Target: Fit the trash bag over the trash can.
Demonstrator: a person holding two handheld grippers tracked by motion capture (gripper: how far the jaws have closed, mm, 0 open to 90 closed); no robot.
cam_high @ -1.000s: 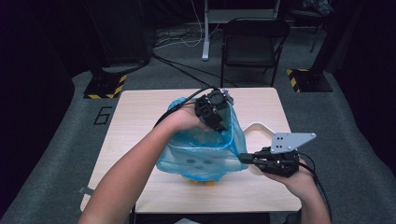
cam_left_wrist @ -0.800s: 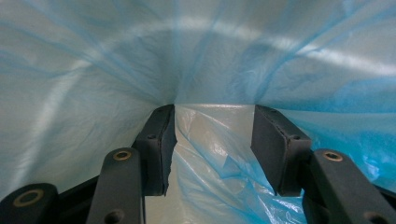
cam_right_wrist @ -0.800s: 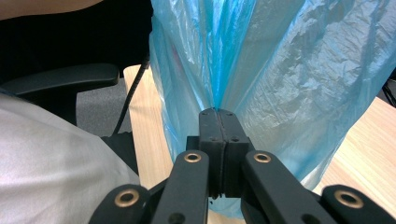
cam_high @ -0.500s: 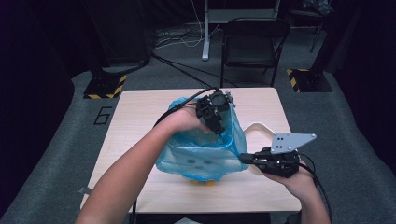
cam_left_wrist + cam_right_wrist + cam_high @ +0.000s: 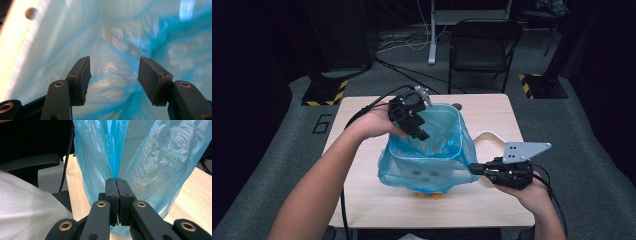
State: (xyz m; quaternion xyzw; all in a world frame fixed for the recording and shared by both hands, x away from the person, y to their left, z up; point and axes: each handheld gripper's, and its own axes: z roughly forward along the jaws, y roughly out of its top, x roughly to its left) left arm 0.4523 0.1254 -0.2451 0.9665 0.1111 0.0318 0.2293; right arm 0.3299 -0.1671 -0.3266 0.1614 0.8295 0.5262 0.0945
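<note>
High view: right tool (image 5: pixel 475 169) pinching blue bag (image 5: pixel 432 165) corner.

— Anything readable here?
— One mark: a large dark numeral "6" (image 5: pixel 323 123) on the grey floor (image 5: pixel 272 165), left of the desk (image 5: pixel 492 115), at middle left of the high view.
— Anything else?
— Yellow-and-black hazard stripes (image 5: pixel 328 93) on a base at upper left, without letters.

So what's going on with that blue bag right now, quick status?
Right gripper pinching blue bag at its corner. Left gripper open inside the bag, holding nothing. Nothing in the way.
</note>
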